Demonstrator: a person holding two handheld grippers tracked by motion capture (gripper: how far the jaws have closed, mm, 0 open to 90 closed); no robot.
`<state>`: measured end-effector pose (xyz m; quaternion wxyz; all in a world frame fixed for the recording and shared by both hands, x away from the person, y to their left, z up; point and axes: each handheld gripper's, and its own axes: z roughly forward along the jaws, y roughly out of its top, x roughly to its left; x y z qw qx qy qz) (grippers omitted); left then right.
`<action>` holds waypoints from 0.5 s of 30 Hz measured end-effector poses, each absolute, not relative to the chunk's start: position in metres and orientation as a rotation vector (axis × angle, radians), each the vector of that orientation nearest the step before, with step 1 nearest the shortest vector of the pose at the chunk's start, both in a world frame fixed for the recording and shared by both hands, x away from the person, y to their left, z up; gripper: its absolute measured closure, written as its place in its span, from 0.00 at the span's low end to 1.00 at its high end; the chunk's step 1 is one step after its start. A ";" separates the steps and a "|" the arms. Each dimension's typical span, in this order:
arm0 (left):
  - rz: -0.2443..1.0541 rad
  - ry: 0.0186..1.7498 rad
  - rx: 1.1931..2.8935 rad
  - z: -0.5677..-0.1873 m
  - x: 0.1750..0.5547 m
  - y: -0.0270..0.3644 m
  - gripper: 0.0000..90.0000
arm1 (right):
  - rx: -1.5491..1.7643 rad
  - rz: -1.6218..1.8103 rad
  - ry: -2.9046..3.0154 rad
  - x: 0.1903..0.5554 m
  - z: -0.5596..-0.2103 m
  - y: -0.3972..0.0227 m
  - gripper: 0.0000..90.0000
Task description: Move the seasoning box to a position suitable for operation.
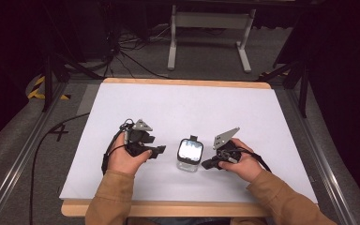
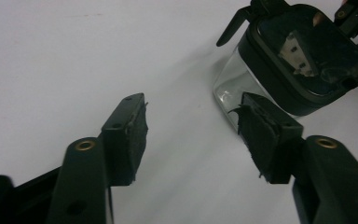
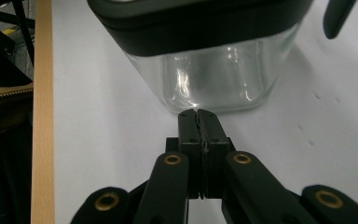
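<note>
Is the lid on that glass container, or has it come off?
On. The black lid sits over the top of the upright glass container, its dark rim wrapping the clear walls in both gripper views. Whether it is latched, I cannot tell.

The table is brightly lit from above while the surroundings are left dark. Glare is caught on the jar. Nearby tongs are rendered slightly soft.

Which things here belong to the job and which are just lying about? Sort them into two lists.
Seemingly part of the job:
- clear glass jar with a black clip lid
- left tool, jaws open beside the jar
- right tool, jaws shut, tip by the jar's base
- white table top

Just lying about:
- white metal stand
- black floor cables
</note>
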<state>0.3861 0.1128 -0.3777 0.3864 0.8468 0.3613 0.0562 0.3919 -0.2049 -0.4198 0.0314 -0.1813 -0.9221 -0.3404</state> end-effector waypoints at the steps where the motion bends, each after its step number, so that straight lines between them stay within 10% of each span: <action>1: 0.130 0.907 2.171 -0.378 0.386 0.111 0.56 | -0.564 -1.045 -2.836 0.391 -0.420 -0.206 1.00; 9: 0.070 0.857 2.251 -0.373 0.383 0.099 0.99 | -0.603 -1.084 -2.844 0.392 -0.414 -0.221 1.00; 15: 0.105 0.812 2.233 -0.362 0.381 0.090 1.00 | -0.653 -1.128 -2.839 0.394 -0.407 -0.234 1.00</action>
